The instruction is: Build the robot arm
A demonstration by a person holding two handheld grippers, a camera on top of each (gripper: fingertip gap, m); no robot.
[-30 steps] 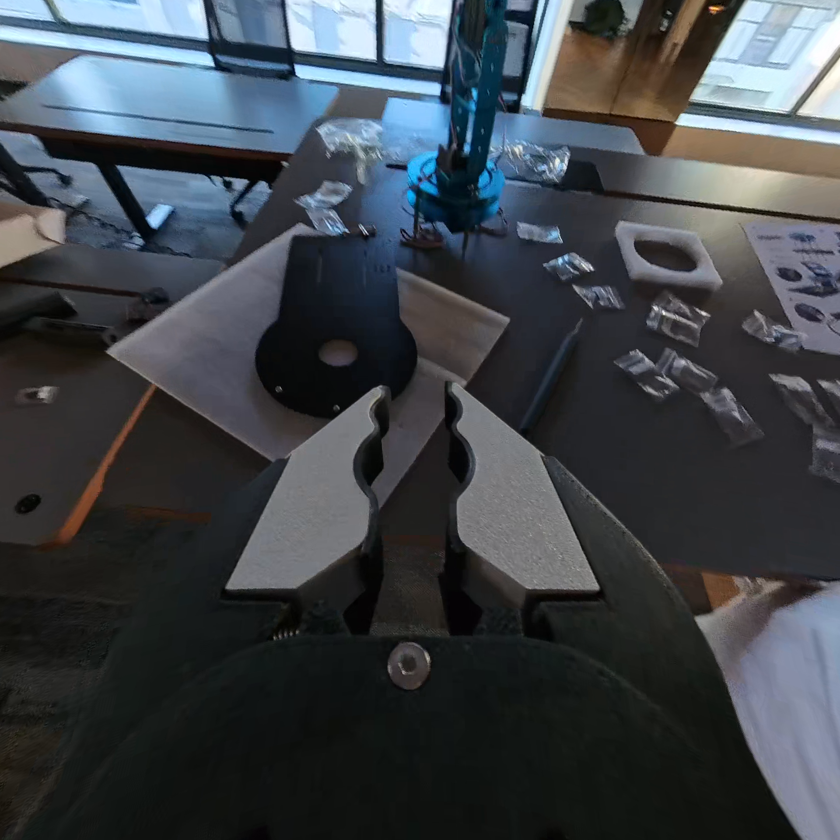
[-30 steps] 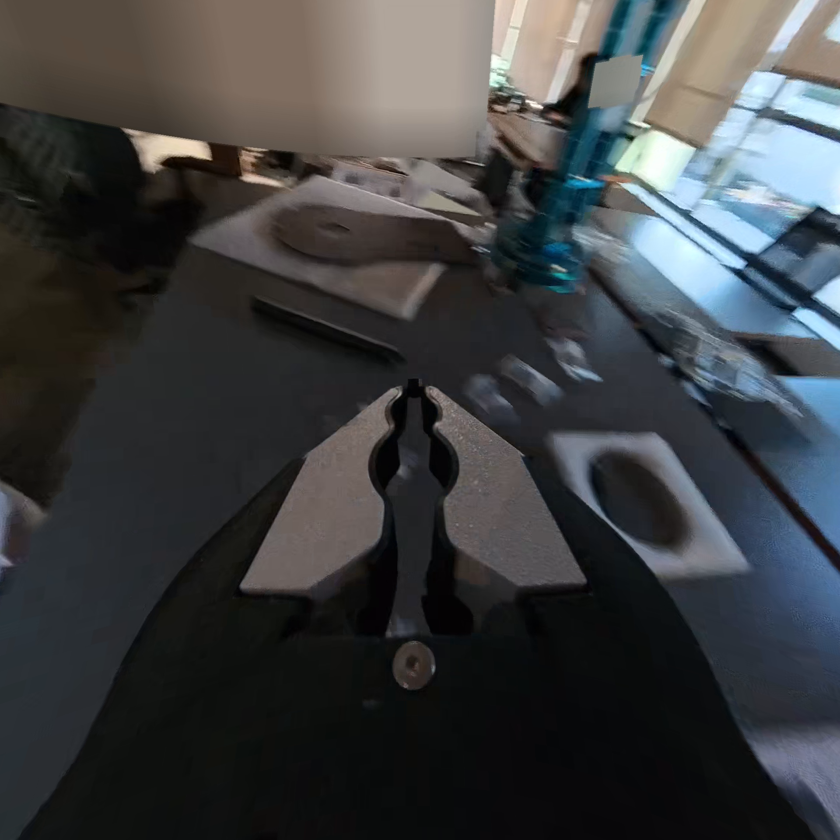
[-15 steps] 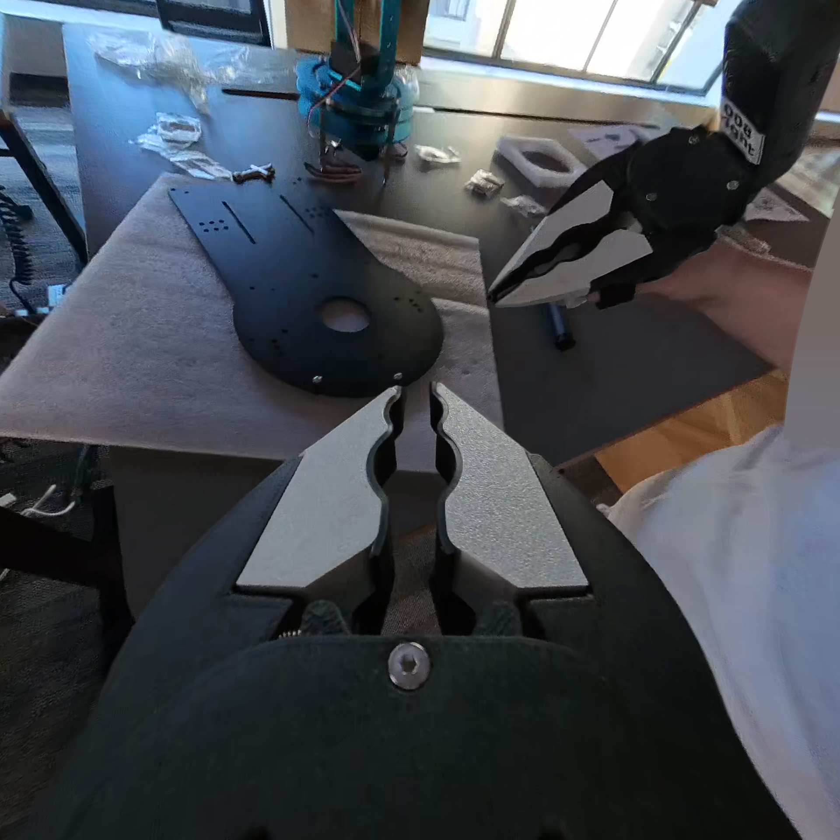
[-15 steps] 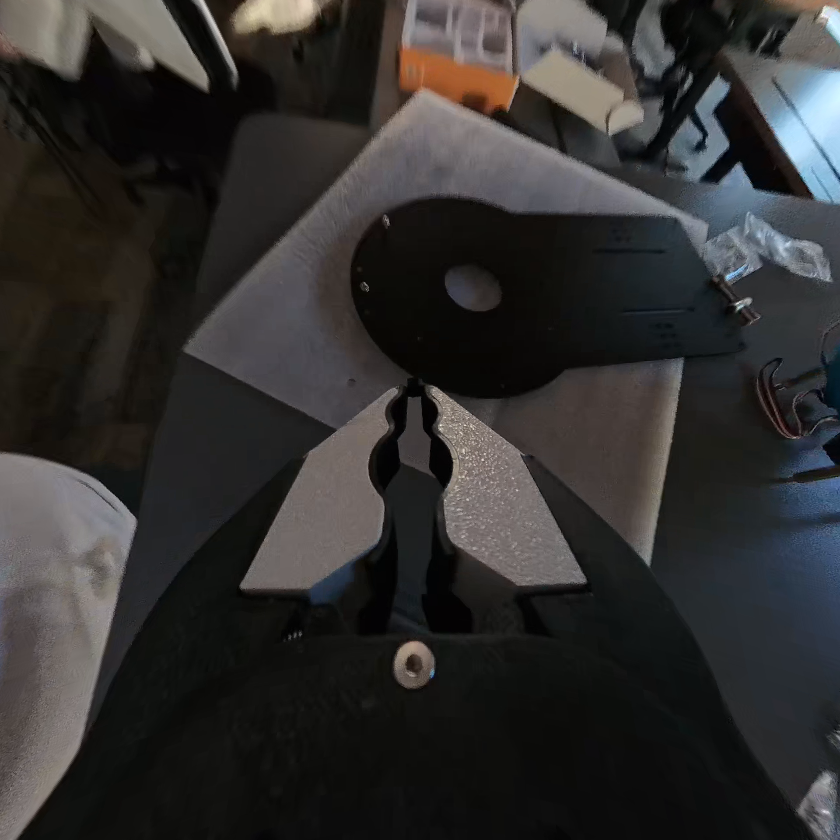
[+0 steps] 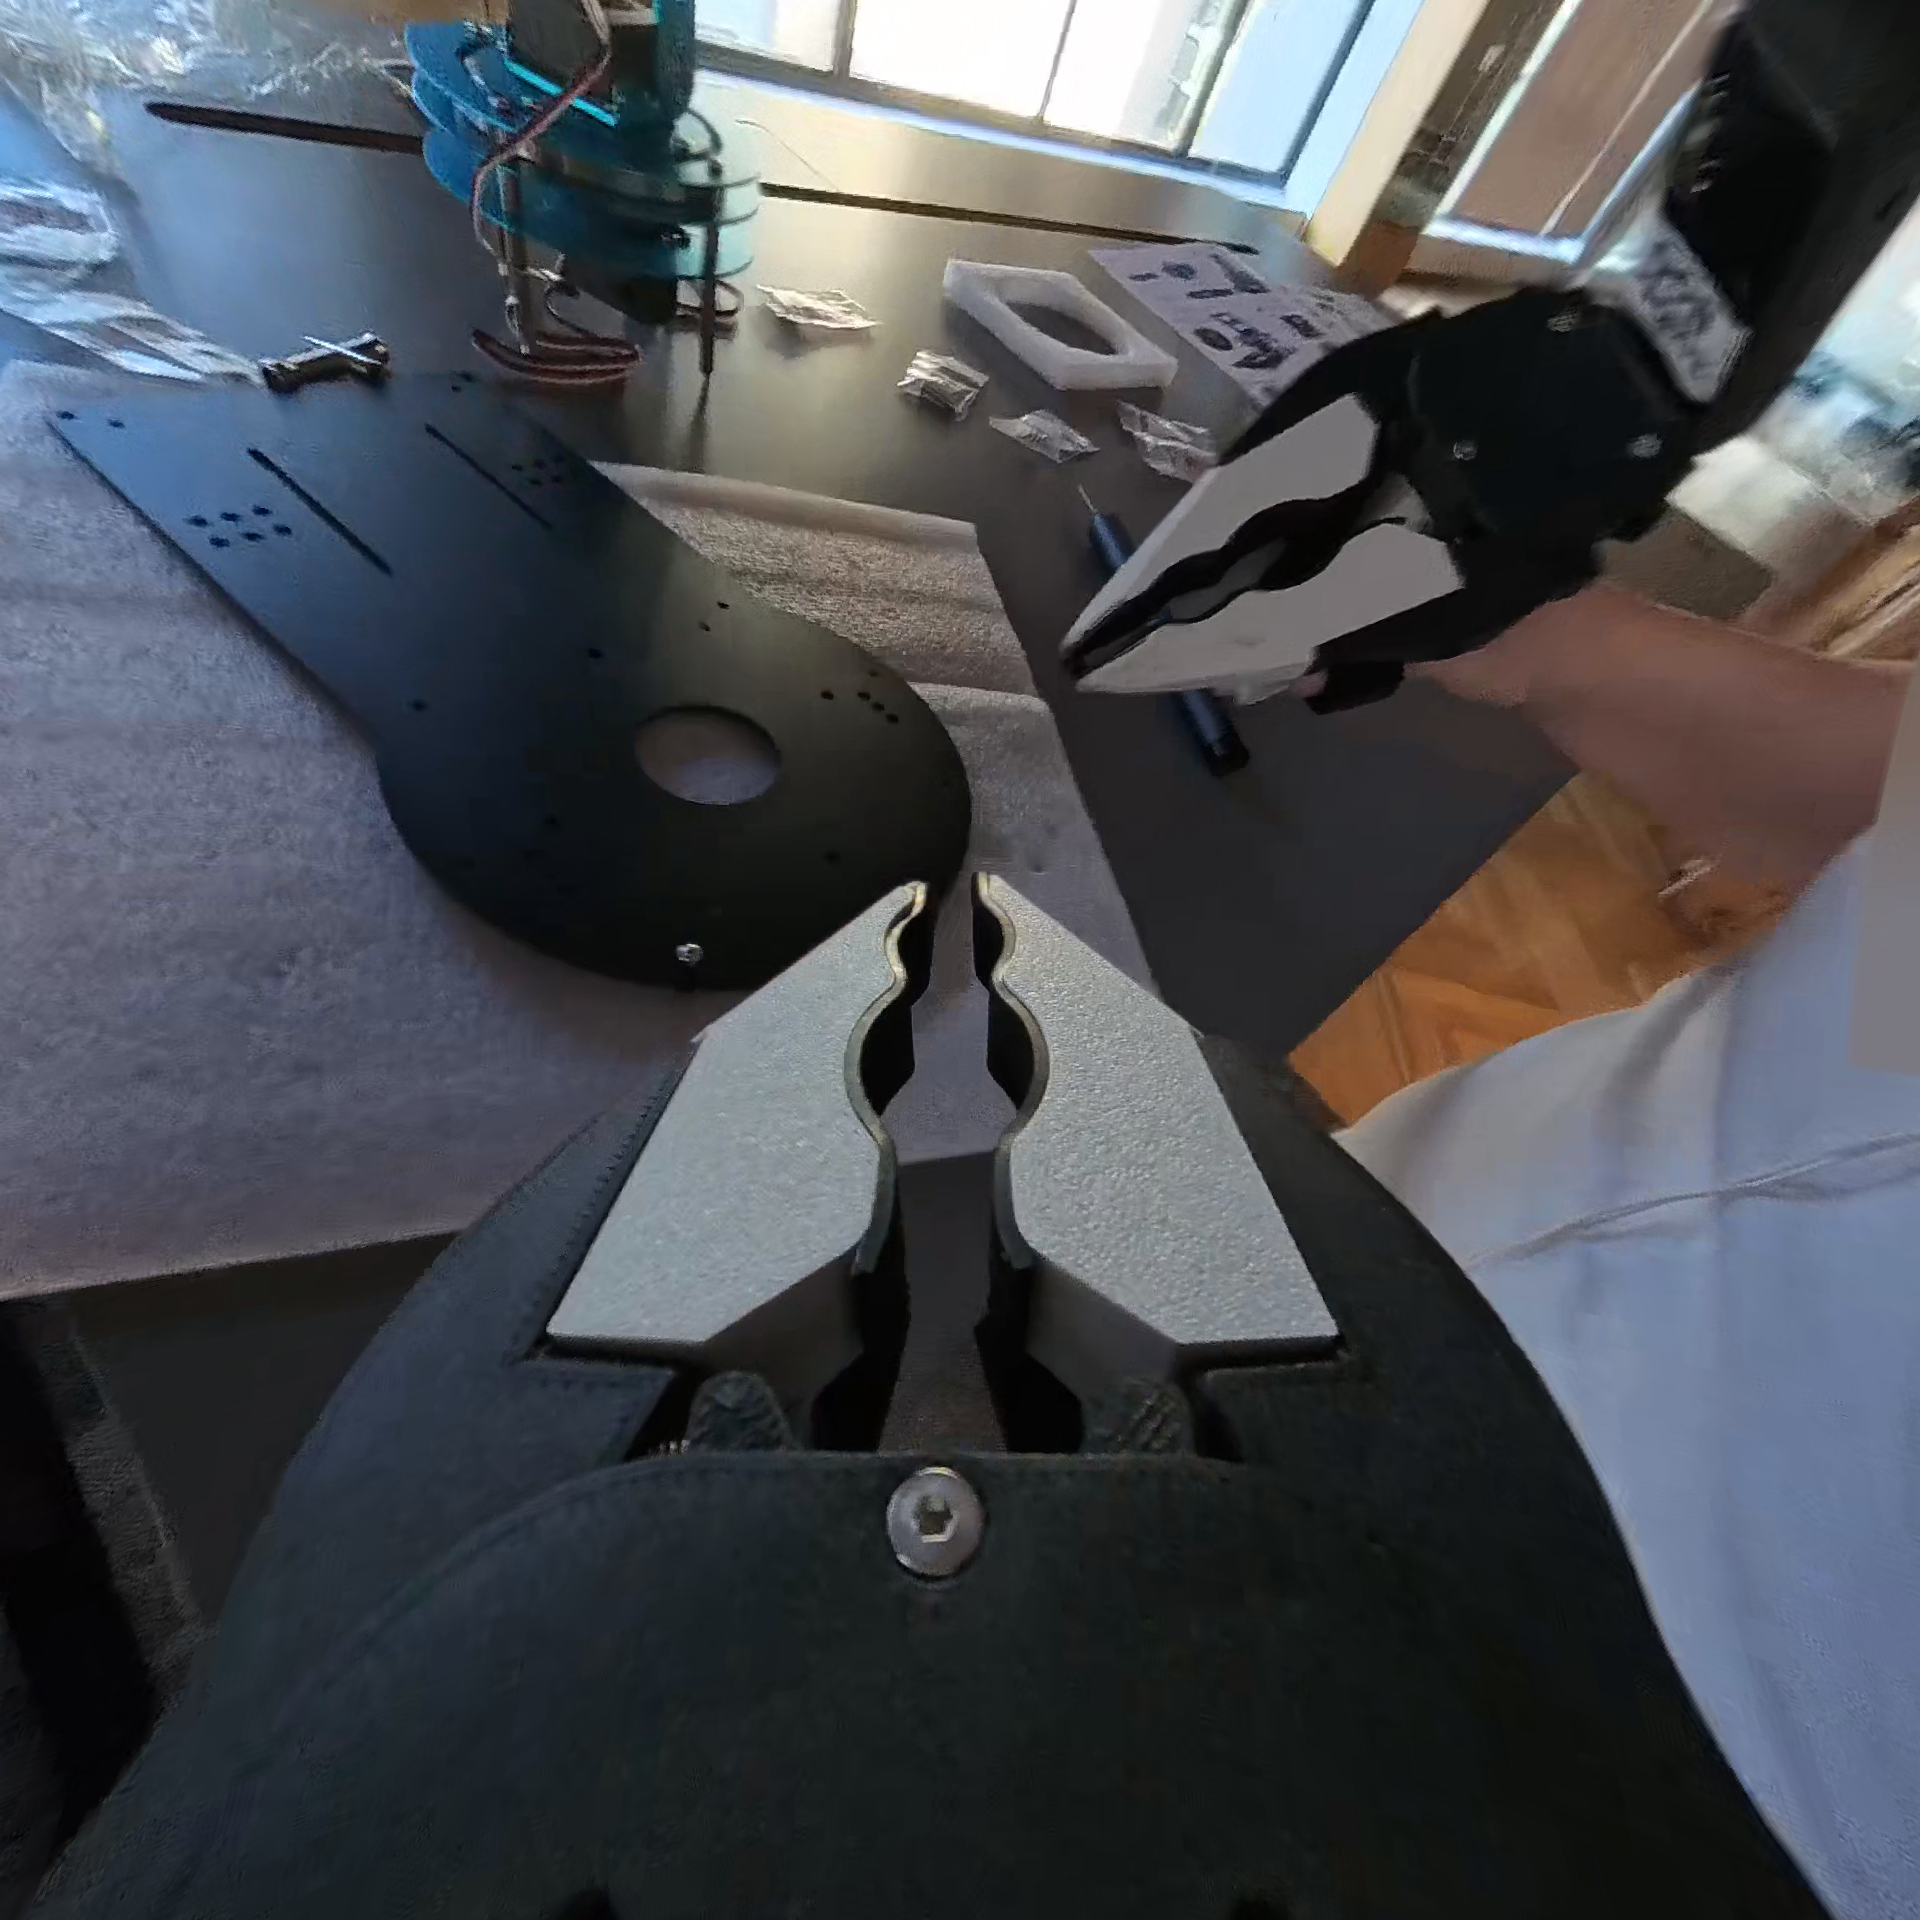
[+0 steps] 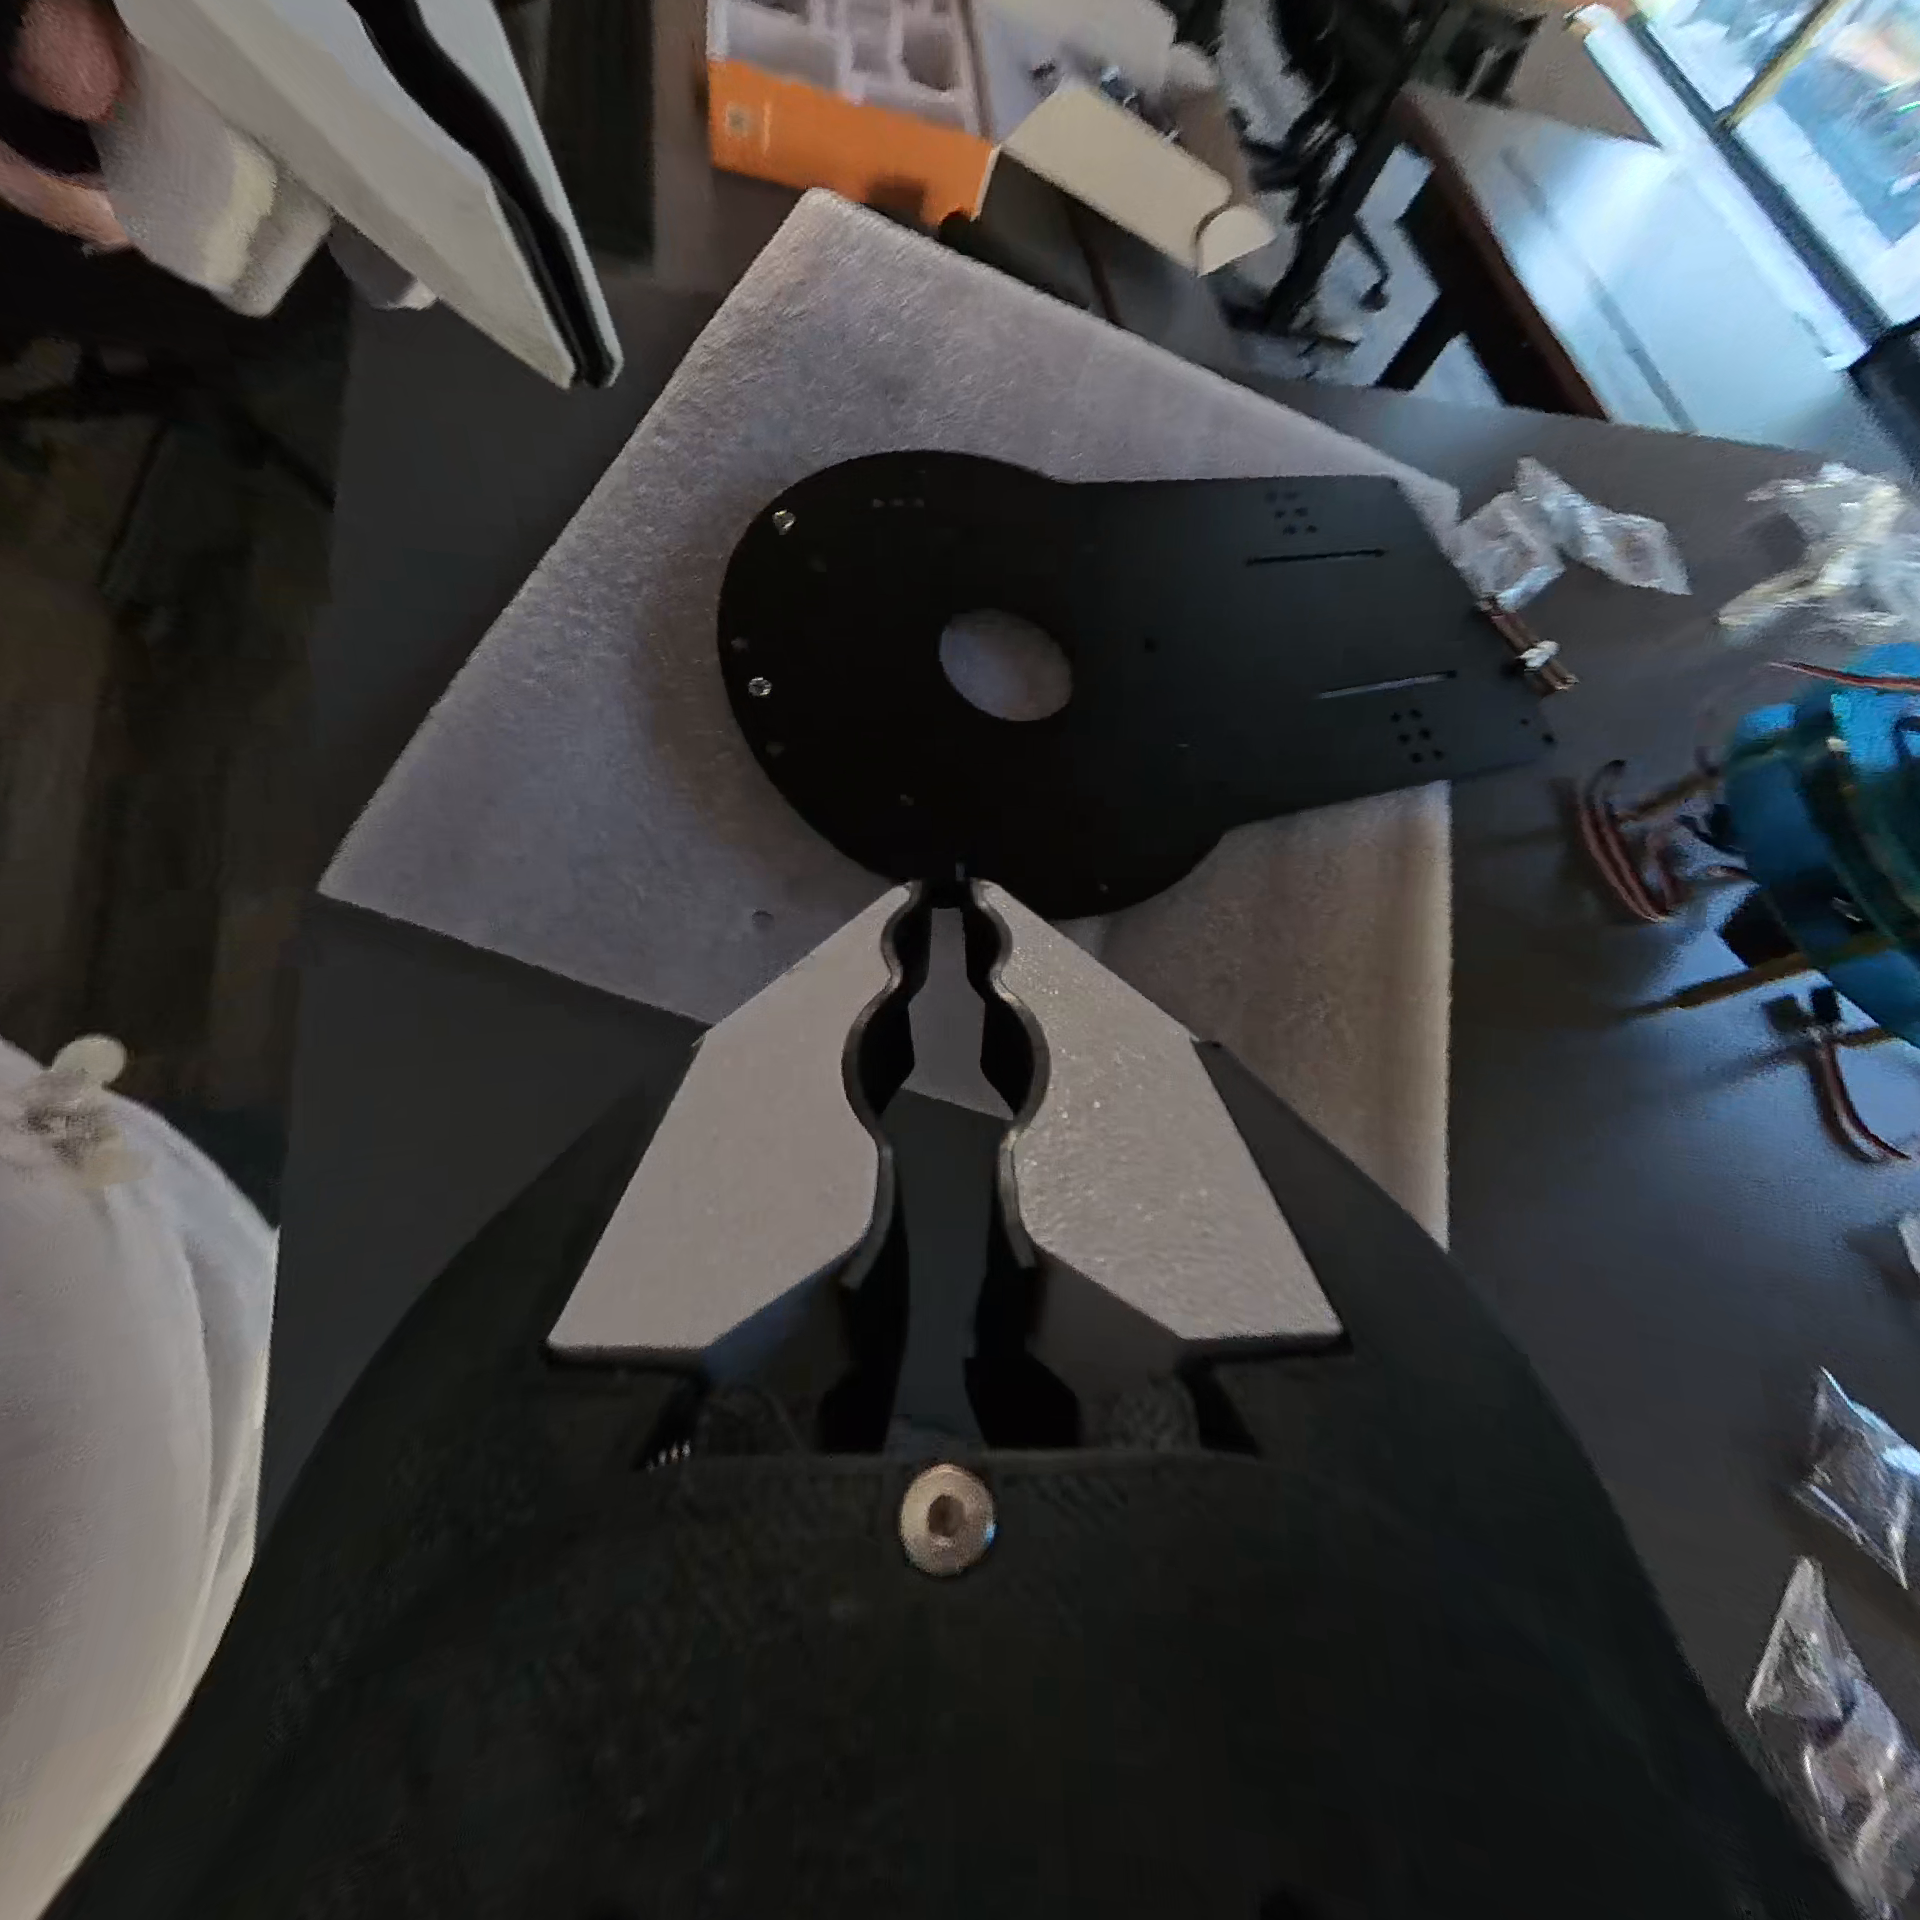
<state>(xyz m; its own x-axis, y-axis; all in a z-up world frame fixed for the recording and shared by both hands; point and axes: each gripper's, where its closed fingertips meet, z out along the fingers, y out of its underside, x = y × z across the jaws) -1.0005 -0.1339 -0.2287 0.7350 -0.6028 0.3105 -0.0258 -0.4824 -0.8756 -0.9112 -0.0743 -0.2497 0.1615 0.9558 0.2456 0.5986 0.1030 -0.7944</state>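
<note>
A black metal plate [image 5: 540, 665] with a round hole lies flat on a grey foam pad [image 5: 208, 935]; it also shows in the right wrist view [image 6: 1039, 727] on the pad [image 6: 582, 727]. My left gripper [image 5: 948, 891] hovers just off the plate's rounded end, jaws a narrow gap apart and empty. It also shows in the right wrist view [image 6: 587, 369], at the top left. My right gripper [image 6: 940, 888] is shut on a small black part at its tips, right over the plate's round edge. It hangs at the right in the left wrist view [image 5: 1075, 665].
A blue robot base [image 5: 582, 156] with wires stands behind the plate on the dark table. A blue screwdriver [image 5: 1195, 717], a white foam frame [image 5: 1060, 332], small clear bags [image 6: 1860, 1475] and a small cross wrench [image 5: 322, 358] lie around. An orange box [image 6: 831, 135] sits beyond. The left gripper's tips are roughly 12 cm from the right gripper's.
Both grippers have swung in over the foam pad toward the plate's round end. My left jaws have narrowed. The right gripper stays shut on the small part.
</note>
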